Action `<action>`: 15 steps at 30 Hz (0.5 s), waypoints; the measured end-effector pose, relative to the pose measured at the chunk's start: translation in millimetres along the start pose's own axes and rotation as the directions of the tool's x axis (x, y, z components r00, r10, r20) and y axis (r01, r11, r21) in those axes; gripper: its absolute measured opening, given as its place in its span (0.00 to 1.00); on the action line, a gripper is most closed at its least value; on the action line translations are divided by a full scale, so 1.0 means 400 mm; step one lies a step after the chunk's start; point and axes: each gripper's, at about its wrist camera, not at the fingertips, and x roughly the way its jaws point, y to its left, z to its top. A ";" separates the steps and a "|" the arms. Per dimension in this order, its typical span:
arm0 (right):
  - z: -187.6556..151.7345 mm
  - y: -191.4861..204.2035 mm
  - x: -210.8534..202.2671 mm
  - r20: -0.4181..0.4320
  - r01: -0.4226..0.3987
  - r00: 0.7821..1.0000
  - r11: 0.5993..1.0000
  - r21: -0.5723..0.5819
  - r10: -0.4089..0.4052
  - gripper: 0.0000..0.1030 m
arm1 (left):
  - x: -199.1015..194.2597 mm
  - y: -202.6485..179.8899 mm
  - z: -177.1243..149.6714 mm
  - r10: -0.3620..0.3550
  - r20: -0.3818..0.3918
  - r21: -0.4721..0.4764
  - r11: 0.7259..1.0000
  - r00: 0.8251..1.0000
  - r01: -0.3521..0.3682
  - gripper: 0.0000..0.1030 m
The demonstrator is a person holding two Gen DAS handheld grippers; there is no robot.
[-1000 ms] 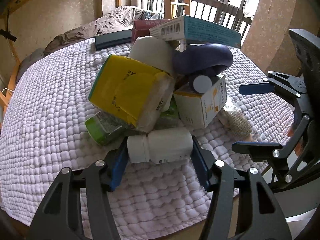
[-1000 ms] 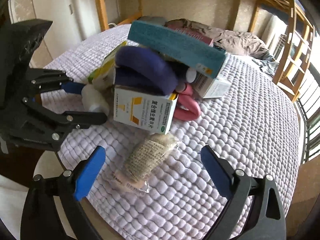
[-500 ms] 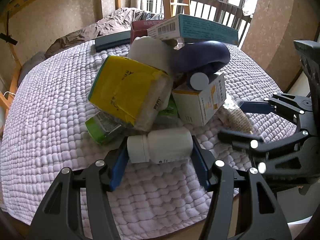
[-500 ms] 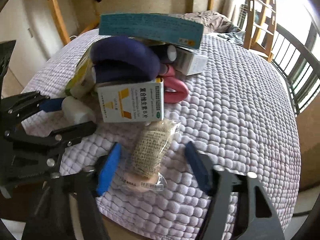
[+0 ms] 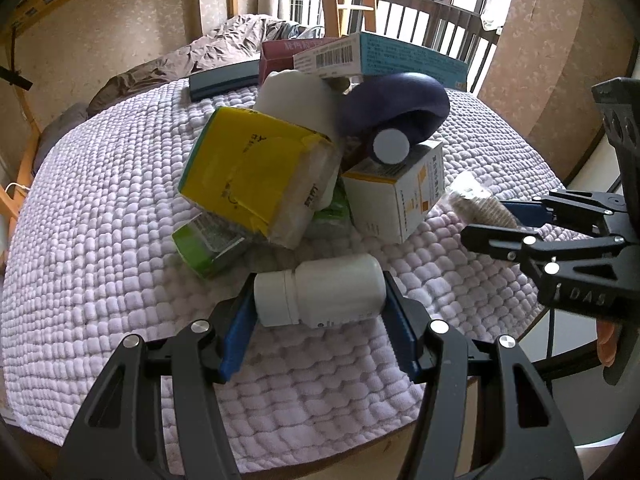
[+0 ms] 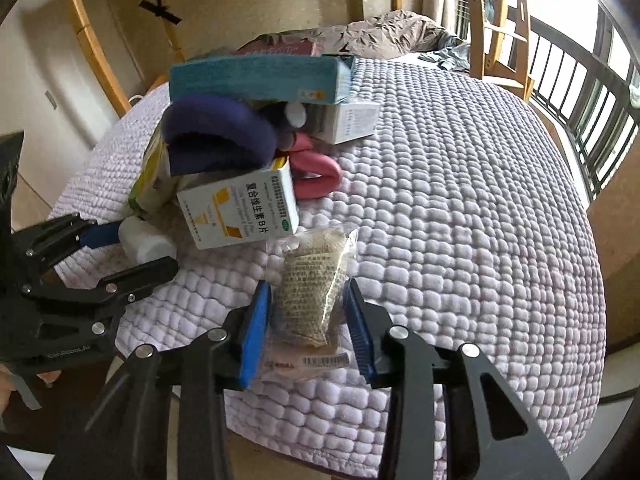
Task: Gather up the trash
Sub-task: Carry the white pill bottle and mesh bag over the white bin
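Note:
A pile of trash lies on a lilac quilted table (image 5: 100,240). My left gripper (image 5: 318,300) is shut on a white pill bottle (image 5: 320,294) lying on its side at the pile's near edge; the bottle also shows in the right wrist view (image 6: 146,242). My right gripper (image 6: 306,312) has its blue pads on both sides of a clear-wrapped tan bandage roll (image 6: 314,292), close to it or just touching. That roll also shows in the left wrist view (image 5: 478,208), partly hidden by the right gripper (image 5: 500,222).
The pile holds a yellow packet (image 5: 256,172), a green packet (image 5: 208,244), a white and orange medicine box (image 6: 240,210), a dark blue foam piece (image 6: 218,140), a teal box (image 6: 256,78), a pink foam piece (image 6: 316,176) and a white jug (image 5: 296,96). The table edge is close below both grippers.
My right gripper has moved forward over the bandage roll and its jaws have narrowed around it. My left gripper has stayed shut on the white bottle.

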 end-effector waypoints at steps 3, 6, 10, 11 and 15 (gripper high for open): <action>-0.005 -0.009 -0.014 0.007 -0.003 1.000 1.000 0.015 0.003 0.36 | -0.008 0.002 -0.008 0.000 -0.003 -0.005 1.000 1.000 0.000 0.58; -0.012 -0.018 -0.019 0.001 -0.001 1.000 1.000 0.031 0.001 0.36 | -0.014 0.002 -0.014 -0.001 -0.005 -0.003 1.000 1.000 0.000 0.58; -0.021 -0.027 -0.017 -0.008 0.003 1.000 0.998 0.057 -0.002 0.36 | -0.021 0.002 -0.020 -0.001 -0.009 -0.003 1.000 1.000 0.001 0.58; -0.022 -0.028 -0.020 -0.005 0.000 1.000 0.998 0.061 0.000 0.36 | -0.023 0.003 -0.021 -0.001 -0.008 -0.004 1.000 1.000 0.001 0.58; -0.031 -0.022 -0.023 0.003 0.014 1.000 0.998 0.063 -0.014 0.36 | -0.027 0.005 -0.024 -0.003 -0.008 -0.004 1.000 1.000 0.003 0.58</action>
